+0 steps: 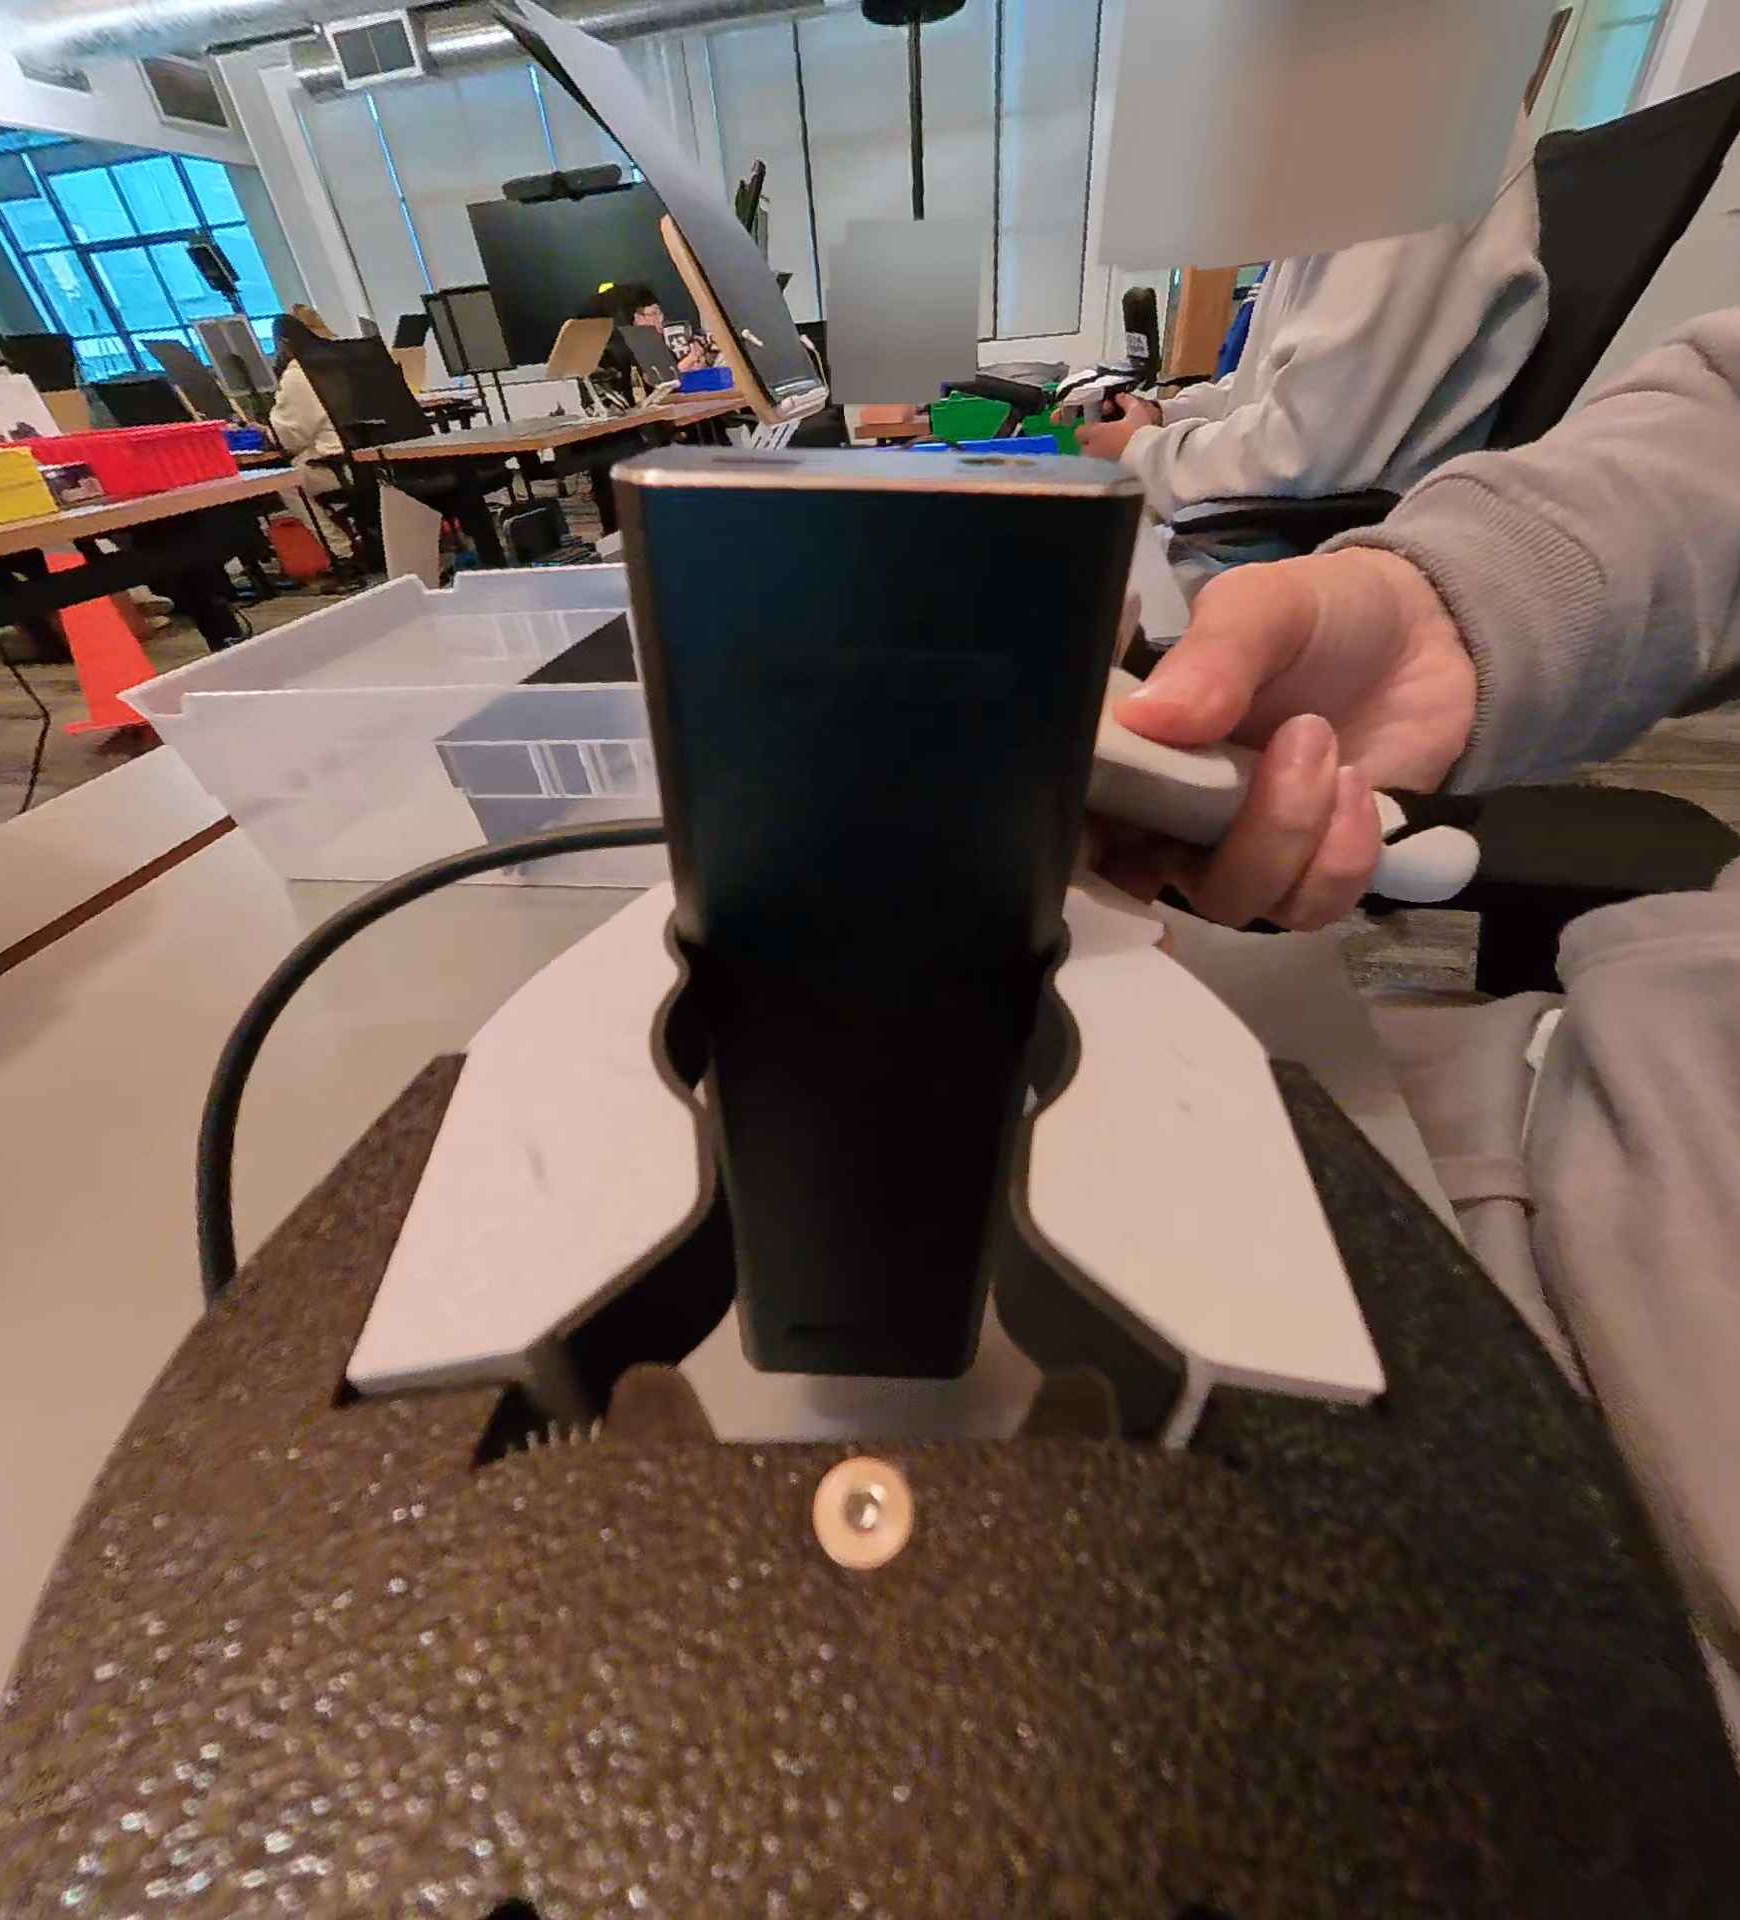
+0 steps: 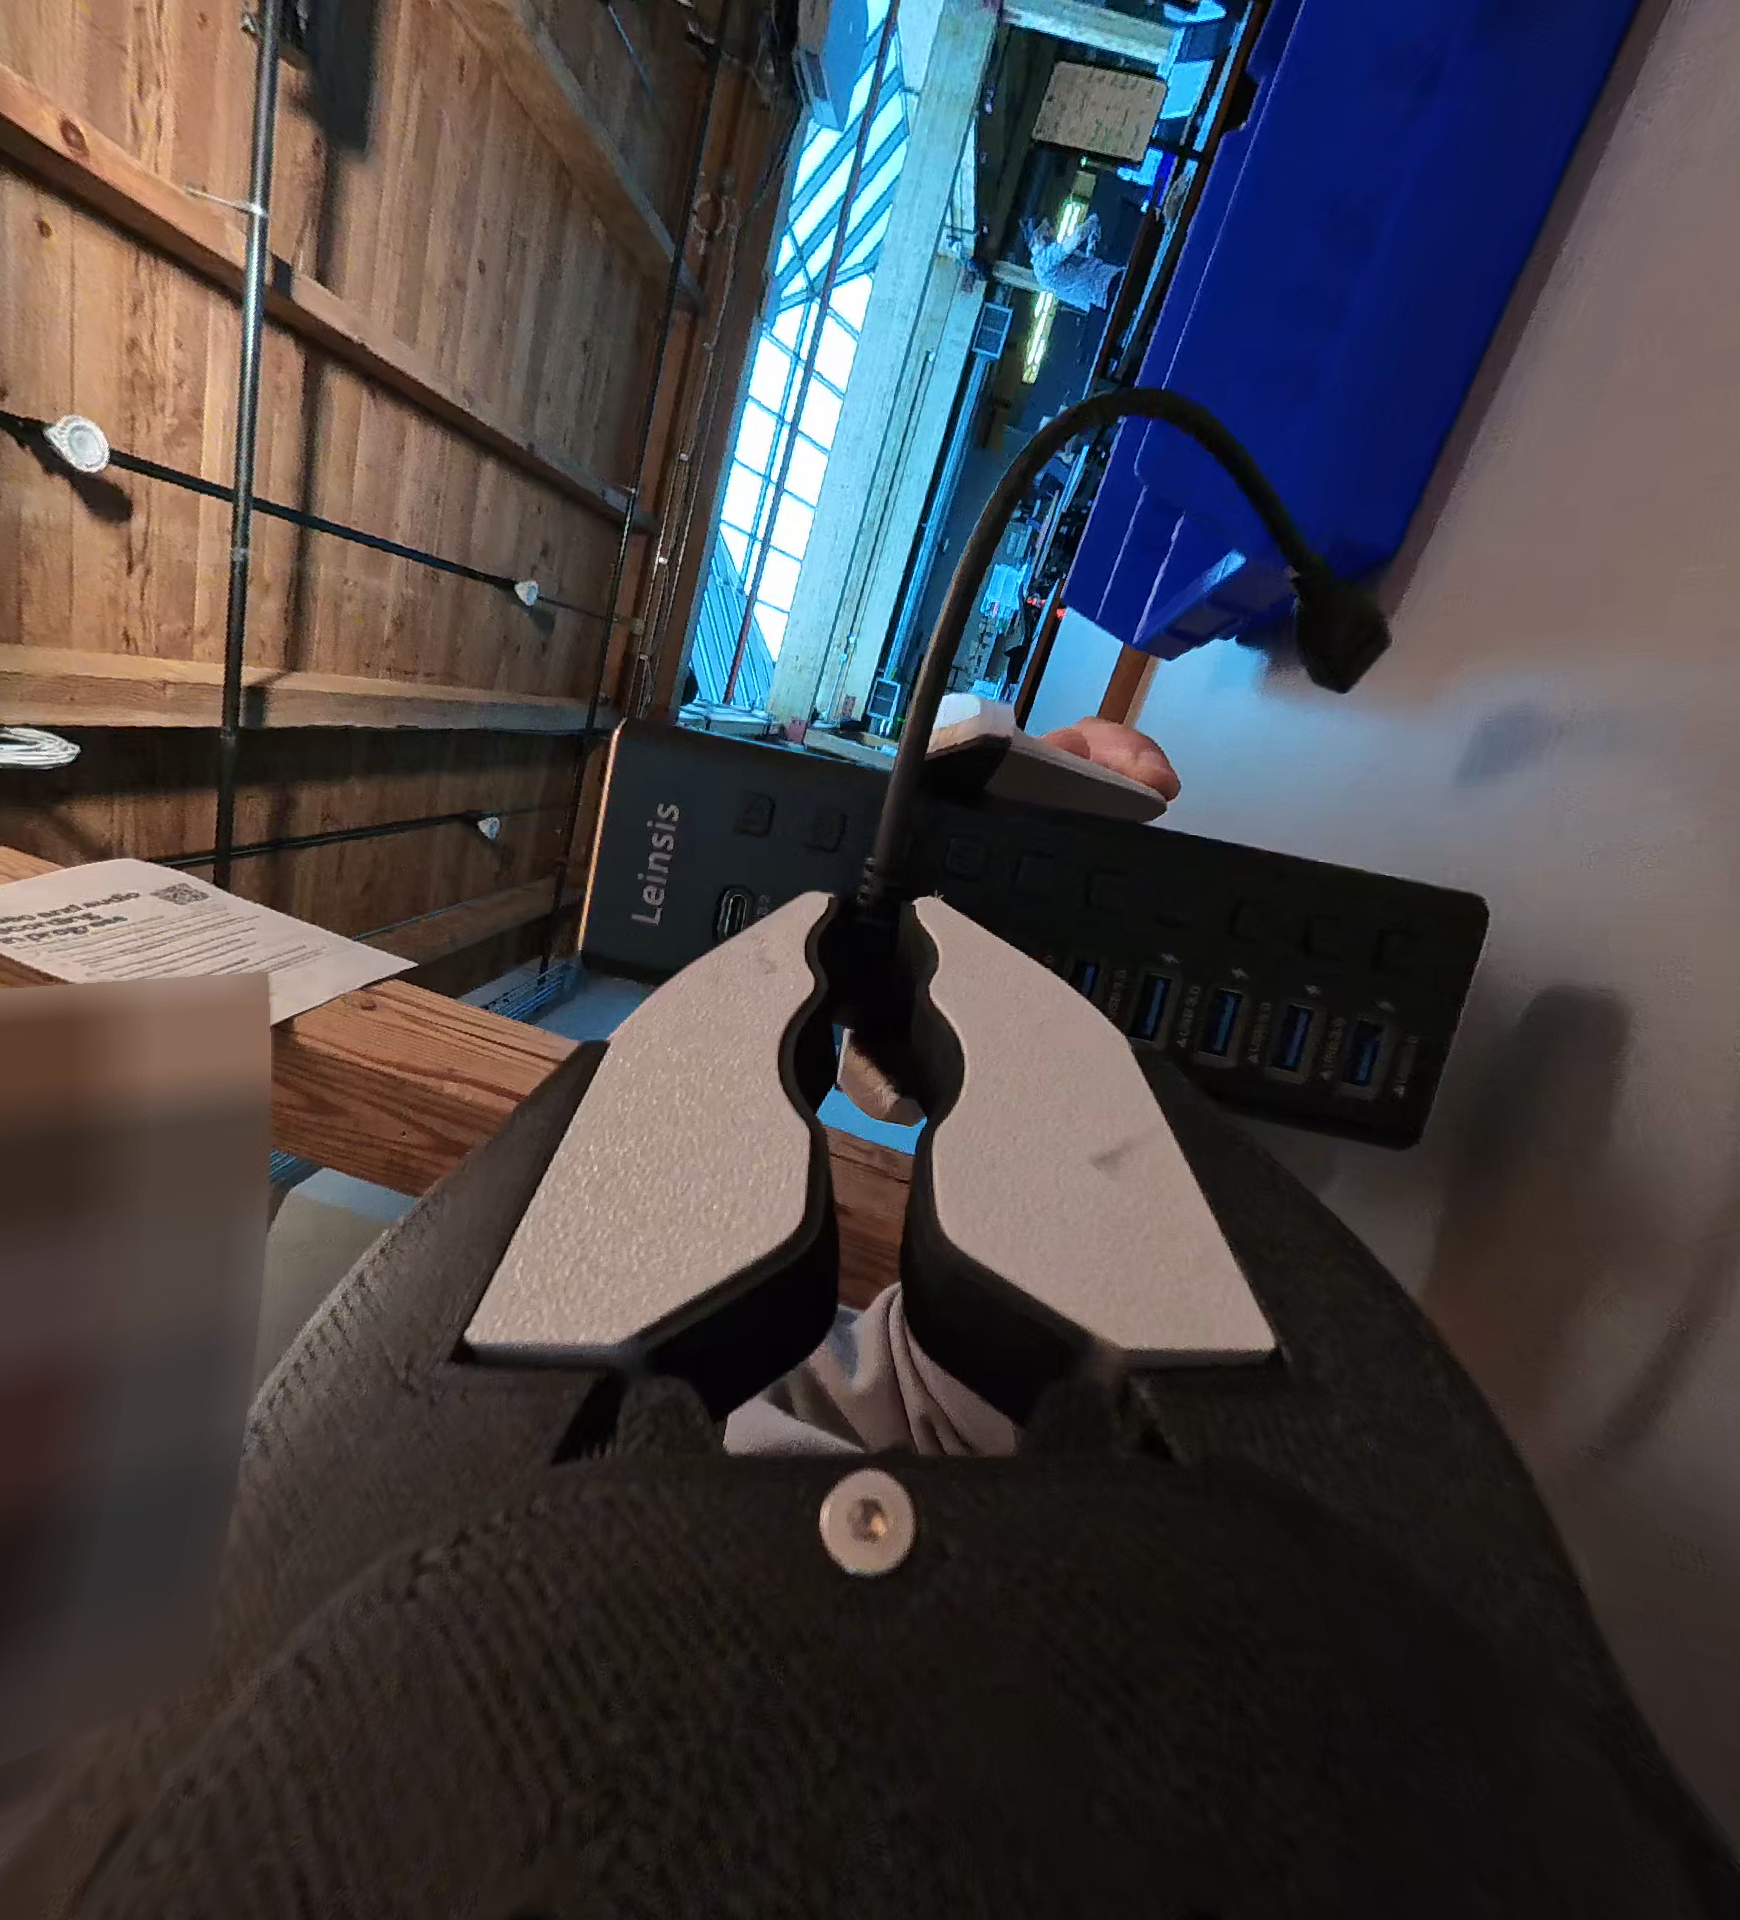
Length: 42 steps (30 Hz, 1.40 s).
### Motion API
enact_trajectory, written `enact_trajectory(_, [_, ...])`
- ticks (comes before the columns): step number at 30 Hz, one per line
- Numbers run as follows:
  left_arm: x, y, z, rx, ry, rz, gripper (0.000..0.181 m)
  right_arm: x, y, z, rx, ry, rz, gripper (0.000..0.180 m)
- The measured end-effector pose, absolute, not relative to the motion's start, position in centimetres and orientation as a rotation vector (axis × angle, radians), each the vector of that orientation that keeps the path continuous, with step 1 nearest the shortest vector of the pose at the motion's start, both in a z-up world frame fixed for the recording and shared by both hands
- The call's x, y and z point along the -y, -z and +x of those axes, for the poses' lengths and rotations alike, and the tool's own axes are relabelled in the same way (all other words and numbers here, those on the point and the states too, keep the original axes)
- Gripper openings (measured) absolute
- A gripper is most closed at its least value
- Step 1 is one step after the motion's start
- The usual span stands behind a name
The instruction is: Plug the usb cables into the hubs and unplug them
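My left gripper [image 1: 866, 935] is shut on a black USB hub [image 1: 871, 883] and holds it upright above the table. The hub also shows in the right wrist view [image 2: 1261, 935], with a row of blue ports [image 2: 1224, 1023] facing me. My right gripper [image 2: 871, 920] is shut on the plug [image 2: 871, 997] of a black USB cable [image 2: 959, 582], just in front of the hub. The plug's metal end points back between the fingers, not into a port. The cable arcs up to its loose far end [image 2: 1344, 634]. Another black cable [image 1: 253, 1039] loops beside the left gripper.
A clear plastic bin [image 1: 378, 707] stands on the pale table [image 1: 66, 1195] behind the hub. A hand [image 1: 1292, 727] in a grey sleeve holds a grey handle to the hub's right. A blue bin [image 2: 1365, 312] sits on the table. People sit at desks beyond.
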<state>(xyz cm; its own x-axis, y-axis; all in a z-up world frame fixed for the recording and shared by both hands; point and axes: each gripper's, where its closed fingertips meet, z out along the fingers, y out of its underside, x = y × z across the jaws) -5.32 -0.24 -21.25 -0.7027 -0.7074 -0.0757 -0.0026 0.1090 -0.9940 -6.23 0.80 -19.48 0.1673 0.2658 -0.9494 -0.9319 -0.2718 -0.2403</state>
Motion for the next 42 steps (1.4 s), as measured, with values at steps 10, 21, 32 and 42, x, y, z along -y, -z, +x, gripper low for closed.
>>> enact_trajectory(10, [0.2, 22.0, -3.5, -1.813, 1.569, -0.851, 0.061, -0.7, 19.9, -4.4, -0.749, -1.307, -1.32, 0.009])
enact_trajectory(21, [1.3, 22.6, -5.7, -1.862, 1.658, -0.53, 0.061, 0.4, 21.0, -7.3, -0.595, -1.356, -1.623, 0.009])
enact_trajectory(32, [2.4, 21.5, -6.8, -1.886, 1.623, -0.407, 0.061, 1.8, 20.3, -8.2, -0.456, -1.353, -1.678, 0.009])
enact_trajectory(42, [3.4, 21.3, -6.7, -1.876, 1.693, -0.402, 0.062, 2.9, 20.1, -8.1, -0.46, -1.403, -1.642, 0.01])
